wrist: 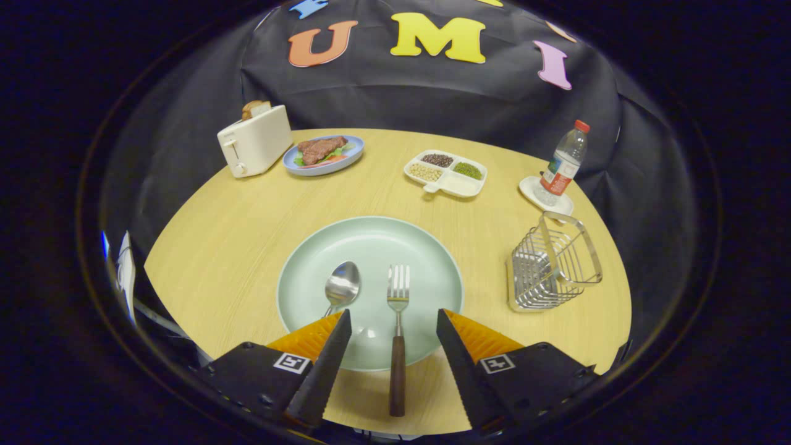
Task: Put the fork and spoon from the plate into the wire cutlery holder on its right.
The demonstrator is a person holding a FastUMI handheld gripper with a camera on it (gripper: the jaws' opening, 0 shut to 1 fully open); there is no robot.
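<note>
Spread wide and holding nothing, the gripper (394,321) hangs over the near rim of the pale green plate (426,247). Between its fingers lies the fork (398,337), tines away and wooden handle running back toward the camera, so its long axis follows the fingers' own line. Just left of it, the spoon (341,287) has its handle hidden under the left finger. Off to the right on the table stands the wire cutlery holder (552,264) (apparently empty). Fork looks the easier first pick.
</note>
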